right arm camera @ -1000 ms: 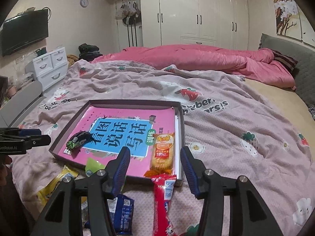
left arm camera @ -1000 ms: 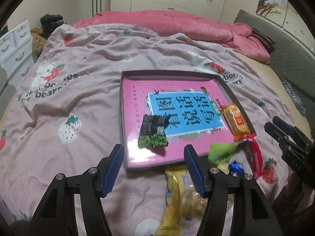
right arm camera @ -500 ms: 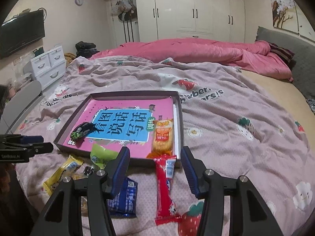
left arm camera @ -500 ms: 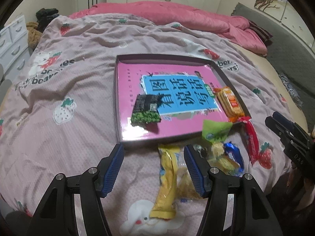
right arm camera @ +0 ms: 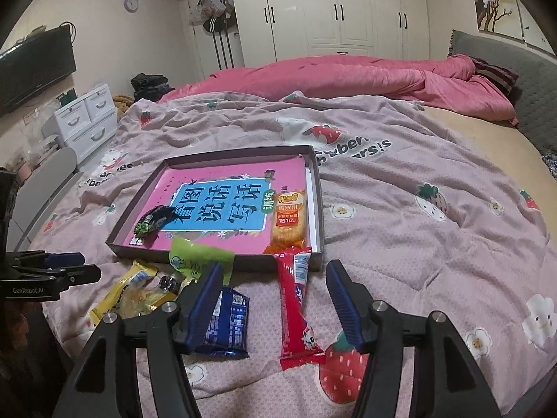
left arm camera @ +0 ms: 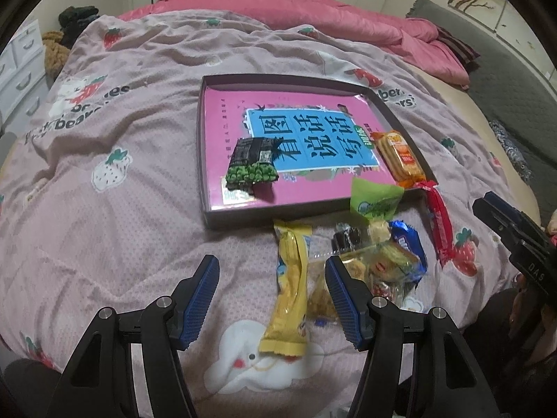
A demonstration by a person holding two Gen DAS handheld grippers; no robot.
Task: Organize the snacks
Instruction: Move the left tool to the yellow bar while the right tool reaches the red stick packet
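Note:
A shallow dark tray (left arm camera: 240, 217) (right arm camera: 216, 262) with a pink and blue book inside lies on the bed. In it sit a dark green-pea packet (left arm camera: 251, 164) (right arm camera: 153, 221) and an orange biscuit pack (left arm camera: 400, 155) (right arm camera: 289, 216). Loose snacks lie in front of it: a yellow packet (left arm camera: 290, 285) (right arm camera: 120, 291), a green packet (left arm camera: 376, 198) (right arm camera: 198, 256), a blue packet (left arm camera: 407, 247) (right arm camera: 226, 317) and a long red stick (left arm camera: 438, 223) (right arm camera: 297, 296). My left gripper (left arm camera: 271, 296) hovers open above the yellow packet, holding nothing. The jaws of my right gripper (right arm camera: 275, 299) are opening over the red stick, pads clear of it.
A strawberry-print blanket (right arm camera: 435, 209) covers the bed, with a pink duvet (right arm camera: 348, 76) bunched at the far side. White drawers (right arm camera: 87, 122) and a grey chair (right arm camera: 45, 181) stand left of the bed. A grey headboard (left arm camera: 515, 80) runs along the right.
Both grippers have drawn back from the tray, bringing more of the loose snacks into view. The right jaws have spread wider. The snacks have not moved.

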